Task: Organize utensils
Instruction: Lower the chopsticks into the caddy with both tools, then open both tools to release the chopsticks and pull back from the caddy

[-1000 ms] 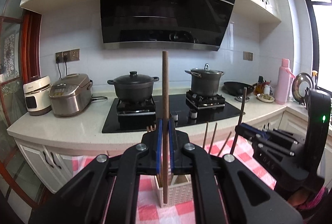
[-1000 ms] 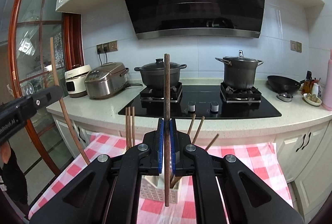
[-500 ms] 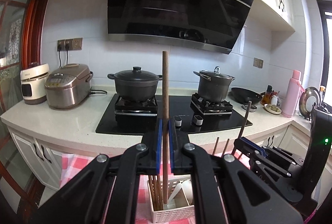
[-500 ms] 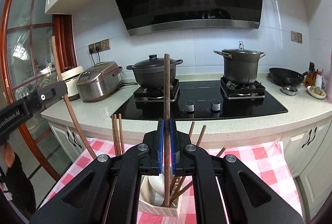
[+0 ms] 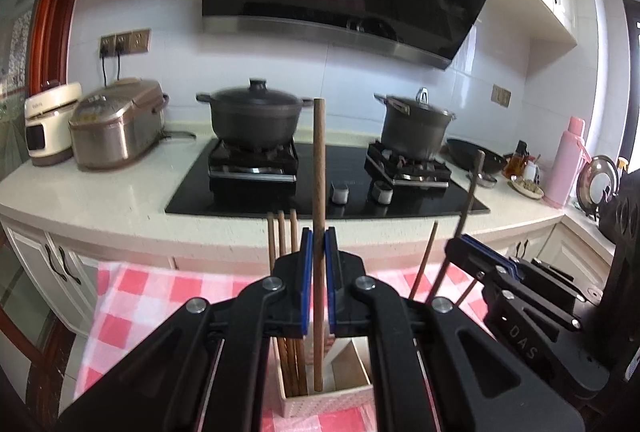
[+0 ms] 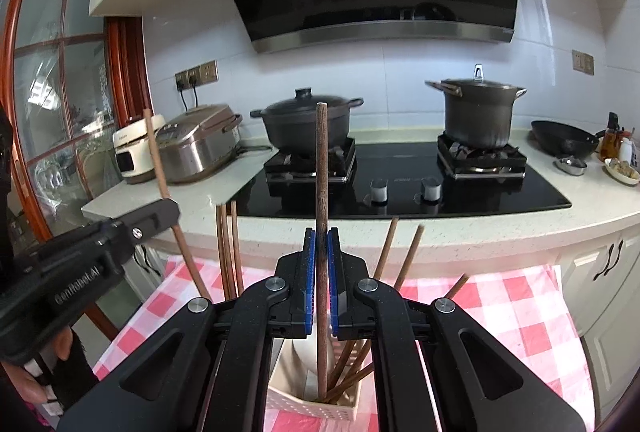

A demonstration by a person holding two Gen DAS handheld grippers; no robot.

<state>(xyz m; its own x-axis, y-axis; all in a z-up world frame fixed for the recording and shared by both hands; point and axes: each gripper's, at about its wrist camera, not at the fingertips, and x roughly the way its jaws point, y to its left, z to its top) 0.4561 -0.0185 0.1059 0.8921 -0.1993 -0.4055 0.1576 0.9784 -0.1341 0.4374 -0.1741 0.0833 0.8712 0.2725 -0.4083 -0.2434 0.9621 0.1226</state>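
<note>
My left gripper [image 5: 319, 244] is shut on a brown chopstick [image 5: 319, 167], held upright with its lower tip inside the white utensil holder [image 5: 328, 394], next to three chopsticks [image 5: 282, 232] standing in its left compartment. My right gripper [image 6: 321, 244] is shut on another brown chopstick [image 6: 321, 167], its lower tip down inside the same holder [image 6: 312, 402] among several leaning chopsticks [image 6: 400, 260]. Each gripper shows in the other's view: the right one [image 5: 476, 256] at the right, the left one [image 6: 160, 216] at the left.
The holder stands on a red-and-white checked cloth [image 5: 132, 296]. Behind is a counter with a black hob [image 5: 328, 175], two pots [image 5: 256, 119], a rice cooker [image 5: 116, 123], a pan [image 6: 564, 137] and a pink flask [image 5: 568, 159].
Both grippers have moved down toward the holder. The tips of both held chopsticks now reach deeper inside it.
</note>
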